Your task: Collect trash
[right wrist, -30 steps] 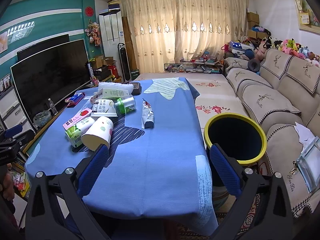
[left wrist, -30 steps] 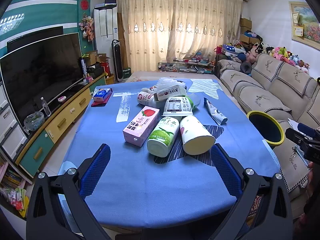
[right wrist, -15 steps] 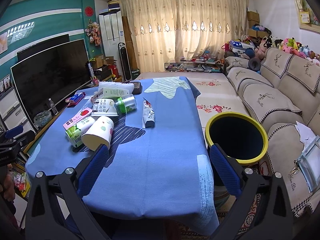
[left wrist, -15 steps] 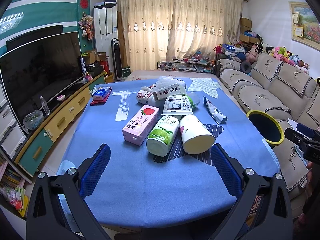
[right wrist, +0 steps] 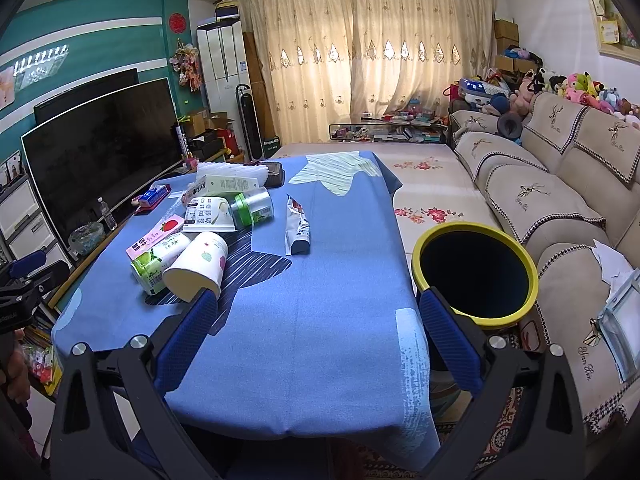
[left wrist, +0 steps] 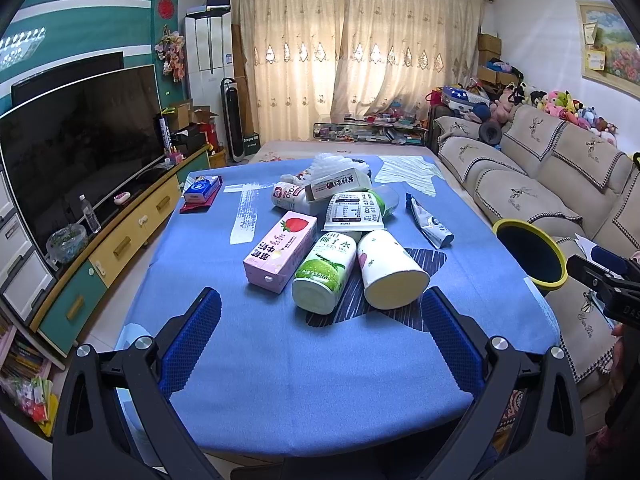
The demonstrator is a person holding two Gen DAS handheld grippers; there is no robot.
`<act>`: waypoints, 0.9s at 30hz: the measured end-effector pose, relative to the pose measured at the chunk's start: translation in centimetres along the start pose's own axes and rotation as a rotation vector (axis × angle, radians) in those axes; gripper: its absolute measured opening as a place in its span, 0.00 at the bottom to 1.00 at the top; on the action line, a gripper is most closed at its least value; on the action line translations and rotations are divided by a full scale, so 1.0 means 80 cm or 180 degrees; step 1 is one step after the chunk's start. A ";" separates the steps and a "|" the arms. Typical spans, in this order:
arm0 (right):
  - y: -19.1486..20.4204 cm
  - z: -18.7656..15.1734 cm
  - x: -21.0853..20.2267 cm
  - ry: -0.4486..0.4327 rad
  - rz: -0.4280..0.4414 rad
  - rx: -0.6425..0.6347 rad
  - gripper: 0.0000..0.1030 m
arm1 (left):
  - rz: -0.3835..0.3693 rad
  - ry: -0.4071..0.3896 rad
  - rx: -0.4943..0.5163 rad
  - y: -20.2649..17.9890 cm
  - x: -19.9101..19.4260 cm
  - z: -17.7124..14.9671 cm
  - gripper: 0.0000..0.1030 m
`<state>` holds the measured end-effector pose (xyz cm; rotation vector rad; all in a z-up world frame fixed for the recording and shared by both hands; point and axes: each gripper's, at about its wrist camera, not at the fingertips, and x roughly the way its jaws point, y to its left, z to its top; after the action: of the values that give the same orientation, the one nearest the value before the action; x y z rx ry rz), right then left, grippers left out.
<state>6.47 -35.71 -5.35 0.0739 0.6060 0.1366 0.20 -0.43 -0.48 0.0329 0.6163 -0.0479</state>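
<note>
A pile of trash lies mid-table on the blue cloth point(left wrist: 280, 360): a pink strawberry carton point(left wrist: 280, 250), a green-label can point(left wrist: 326, 276), a white paper cup point(left wrist: 390, 272) on its side, a printed tub point(left wrist: 354, 212) and a foil pouch point(left wrist: 430, 226). The pile also shows in the right wrist view, with the paper cup point(right wrist: 198, 266) and pouch point(right wrist: 298, 230). A yellow-rimmed dark bin point(right wrist: 476, 274) stands right of the table. My left gripper point(left wrist: 320, 320) is open and empty, short of the pile. My right gripper point(right wrist: 316, 320) is open and empty over the table's near right part.
A TV point(left wrist: 76, 148) on a low cabinet runs along the left. A beige sofa point(right wrist: 560, 184) lines the right, with papers point(right wrist: 616, 280) on its seat. A blue box point(left wrist: 202, 190) lies at the table's far left.
Both grippers stay open. The left view barely shifts. The right gripper has eased slightly forward, so the bin and table sit a little nearer.
</note>
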 end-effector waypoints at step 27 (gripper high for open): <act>0.004 -0.003 0.004 0.0031 0.0003 0.0011 0.94 | -0.0010 0.0040 0.0025 -0.002 0.006 0.003 0.96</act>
<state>6.58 -35.37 -5.74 0.0770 0.6159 0.1369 0.75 -0.60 -0.57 0.0397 0.6286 -0.0533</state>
